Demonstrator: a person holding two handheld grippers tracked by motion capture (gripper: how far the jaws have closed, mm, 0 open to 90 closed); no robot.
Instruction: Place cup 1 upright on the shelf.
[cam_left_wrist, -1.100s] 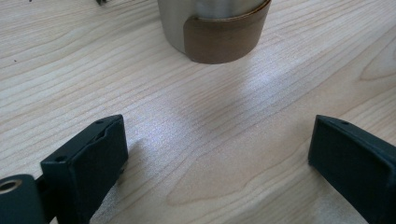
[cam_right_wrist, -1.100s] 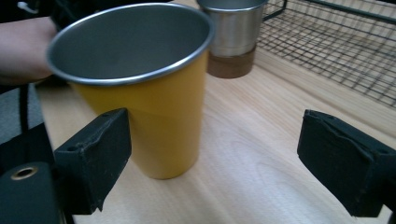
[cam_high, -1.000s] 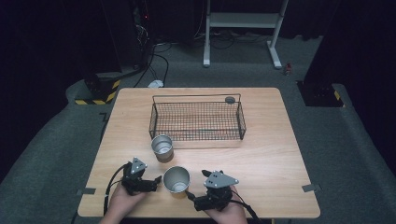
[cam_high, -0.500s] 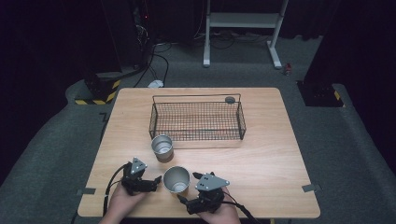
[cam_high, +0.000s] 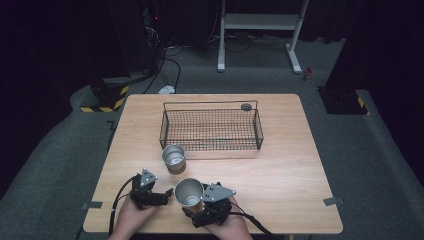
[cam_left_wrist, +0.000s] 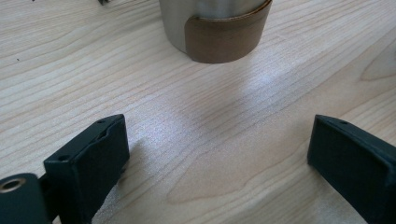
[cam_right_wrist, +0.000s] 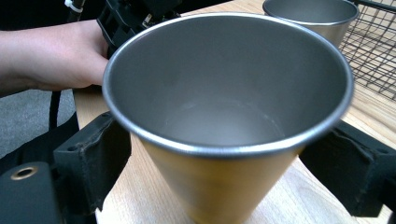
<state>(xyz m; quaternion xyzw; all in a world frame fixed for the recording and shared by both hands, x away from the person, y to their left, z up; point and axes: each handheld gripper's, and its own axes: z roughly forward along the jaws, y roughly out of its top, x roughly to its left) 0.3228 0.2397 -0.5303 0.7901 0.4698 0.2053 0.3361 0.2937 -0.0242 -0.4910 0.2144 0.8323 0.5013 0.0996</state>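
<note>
A: We're looking down on the wooden table (cam_high: 280, 165), and the right gripper (cam_high: 199, 204) has a steel cup (cam_high: 189, 193) between its jaws at the near edge, close to the person's side.

B: From the right gripper view we see that cup (cam_right_wrist: 224, 116) up close, mouth open toward us, a black jaw on either side of its tapered wall. The pads sit against it, so we call that a grip on the cup.

A: And the left gripper (cam_high: 167, 194)? We see it just left of the held cup, resting low by the tabletop.

B: Its jaws have just been closing a little, yet in the left gripper view they stand well apart with only bare wood between them. Ahead of them we see the base of a cup (cam_left_wrist: 215, 28), with a brown band round it.

A: Further back we've got a second cup (cam_high: 173, 158) standing upright, just in front of the wire basket (cam_high: 210, 131).

B: The left hand (cam_right_wrist: 65, 56) shows behind the held cup's rim.
</note>
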